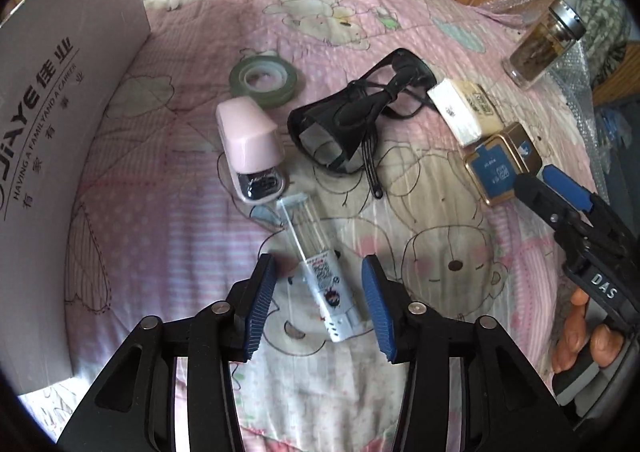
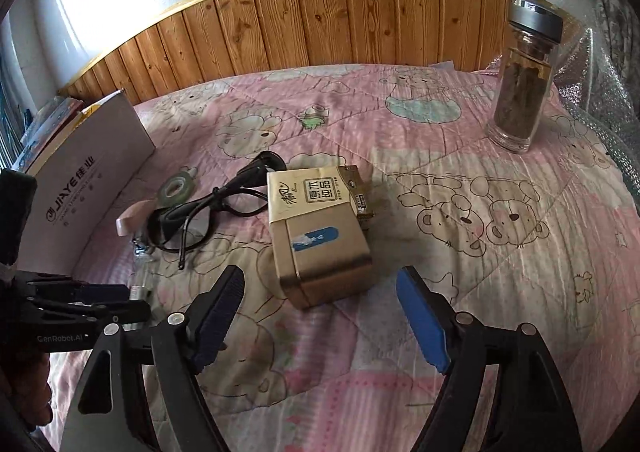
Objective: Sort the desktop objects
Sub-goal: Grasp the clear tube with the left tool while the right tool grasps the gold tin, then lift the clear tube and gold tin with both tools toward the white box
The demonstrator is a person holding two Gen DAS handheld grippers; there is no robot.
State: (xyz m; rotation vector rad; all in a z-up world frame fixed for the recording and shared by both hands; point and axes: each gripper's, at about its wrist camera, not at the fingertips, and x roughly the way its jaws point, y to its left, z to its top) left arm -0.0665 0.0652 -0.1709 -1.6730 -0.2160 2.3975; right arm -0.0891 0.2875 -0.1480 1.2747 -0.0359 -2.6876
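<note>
Beside pink quilt [image 1: 168,212], grey box [image 1: 60,140] reads "JiAYE", perhaps "HAVING A FAMILY".

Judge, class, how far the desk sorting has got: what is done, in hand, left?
Done: nothing visibly sorted. In hand: the open left gripper straddles the clear refill pack; the open right gripper faces the gold tin. Left: stapler, tape, glasses, tissue pack, jar.

Left tool [image 1: 318,306] spread wide, right tool [image 2: 320,316] likewise — both seemingly empty, pointing forward
</note>
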